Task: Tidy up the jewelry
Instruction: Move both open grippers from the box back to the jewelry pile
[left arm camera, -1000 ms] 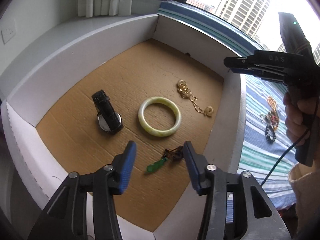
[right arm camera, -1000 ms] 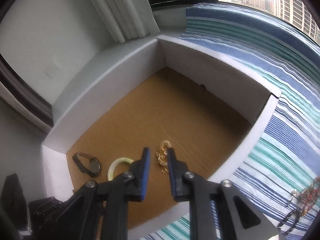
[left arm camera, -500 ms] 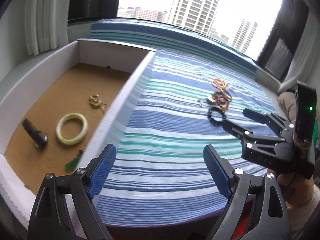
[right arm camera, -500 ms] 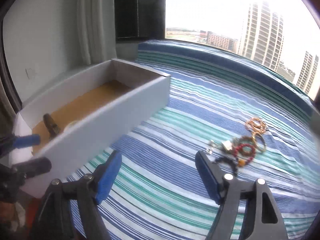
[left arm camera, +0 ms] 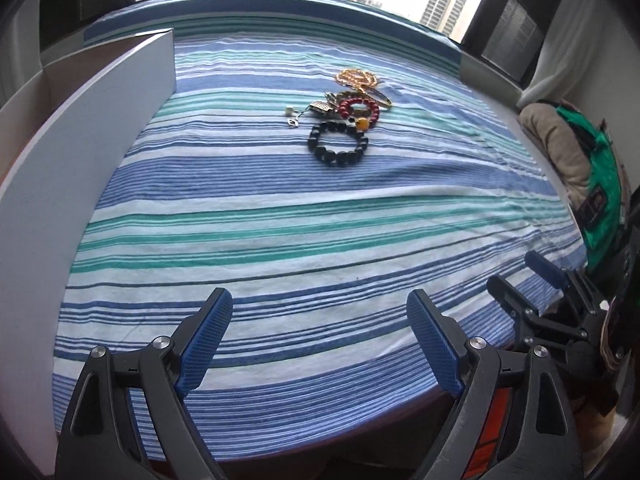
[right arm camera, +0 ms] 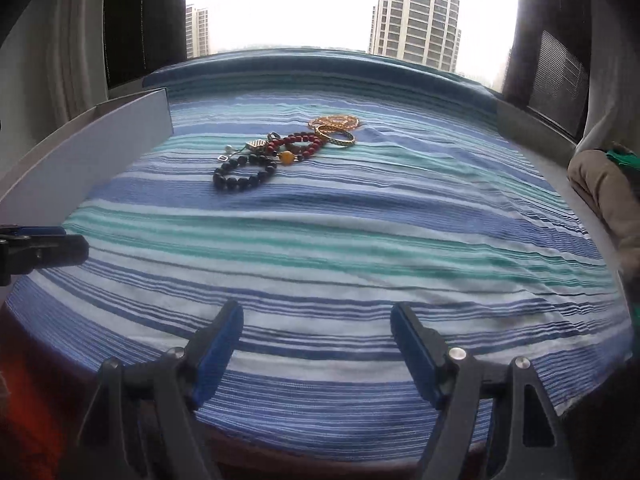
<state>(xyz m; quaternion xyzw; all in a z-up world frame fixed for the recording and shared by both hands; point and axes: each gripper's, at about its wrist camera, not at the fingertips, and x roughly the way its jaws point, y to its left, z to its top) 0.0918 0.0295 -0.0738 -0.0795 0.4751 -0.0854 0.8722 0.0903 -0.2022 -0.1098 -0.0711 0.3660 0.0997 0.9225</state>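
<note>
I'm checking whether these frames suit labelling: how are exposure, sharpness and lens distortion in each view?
Left wrist: window sky blown out, cloth edge bowed by the fisheye, black bead bracelet crisp. Right wrist: sky overexposed too, corners dark, jewelry pile readable, near striped cloth slightly soft.

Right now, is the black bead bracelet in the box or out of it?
Out. The black bead bracelet lies on the striped cloth beside the other jewelry, well apart from the white box.

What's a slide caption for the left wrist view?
Open left gripper faces a jewelry pile on striped cloth, white box at left.
</note>
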